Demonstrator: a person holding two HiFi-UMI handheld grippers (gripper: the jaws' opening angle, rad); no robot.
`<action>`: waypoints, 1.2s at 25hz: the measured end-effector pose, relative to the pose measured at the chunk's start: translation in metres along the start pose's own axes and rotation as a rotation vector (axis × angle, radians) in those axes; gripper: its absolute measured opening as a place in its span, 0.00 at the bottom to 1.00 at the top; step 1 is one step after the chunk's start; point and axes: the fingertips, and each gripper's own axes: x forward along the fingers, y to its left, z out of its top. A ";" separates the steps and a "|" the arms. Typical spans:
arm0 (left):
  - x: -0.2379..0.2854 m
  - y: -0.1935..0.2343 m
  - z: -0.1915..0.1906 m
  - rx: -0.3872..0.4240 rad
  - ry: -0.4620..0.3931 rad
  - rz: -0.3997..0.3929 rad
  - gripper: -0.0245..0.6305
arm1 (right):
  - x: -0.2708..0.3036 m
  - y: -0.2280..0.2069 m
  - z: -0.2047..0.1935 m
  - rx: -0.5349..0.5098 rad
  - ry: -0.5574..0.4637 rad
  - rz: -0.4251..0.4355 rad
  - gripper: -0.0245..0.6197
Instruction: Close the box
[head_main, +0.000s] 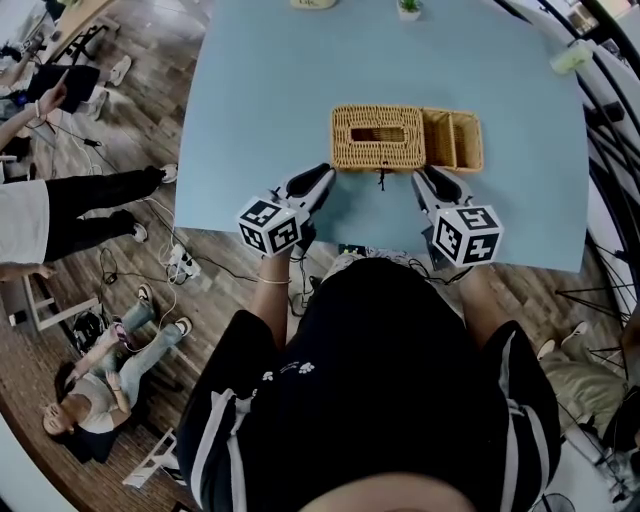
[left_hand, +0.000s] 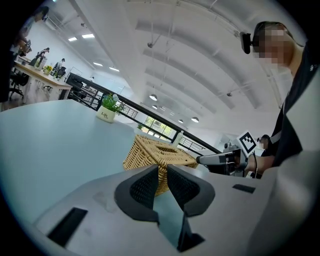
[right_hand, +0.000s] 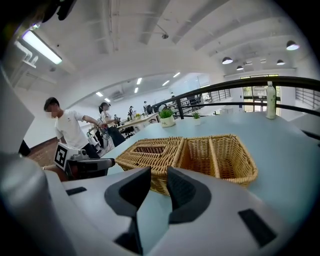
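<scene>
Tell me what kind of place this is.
Probably an open-plan lab or workshop hall: people at long worktables, a high ceiling with strip lights, and a power strip with cables on the wood floor.

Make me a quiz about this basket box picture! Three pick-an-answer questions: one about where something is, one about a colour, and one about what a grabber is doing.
1. Where is the wicker box?
A) on the floor
B) on a chair
C) on the table, just beyond the left gripper and right gripper

2. What colour is the table?
A) red
B) light blue
C) black

3. What are the left gripper's jaws doing?
A) standing slightly apart, holding nothing
B) clamped on the wicker box
C) clamped on a bottle

Answers:
1 C: the head view shows the box on the table, ahead of both grippers.
2 B: the tabletop looks light blue in every view.
3 A: the left gripper view shows a gap between the pads with nothing in it; the box sits farther off.
</scene>
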 end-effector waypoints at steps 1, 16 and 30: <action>-0.001 -0.001 0.001 0.001 -0.003 0.000 0.12 | -0.001 0.000 0.001 0.000 -0.004 0.000 0.19; -0.021 -0.027 0.025 0.105 -0.044 -0.025 0.11 | -0.032 0.012 0.028 0.030 -0.182 -0.073 0.04; -0.039 -0.062 0.049 0.208 -0.092 -0.069 0.07 | -0.058 0.032 0.046 -0.002 -0.283 -0.073 0.04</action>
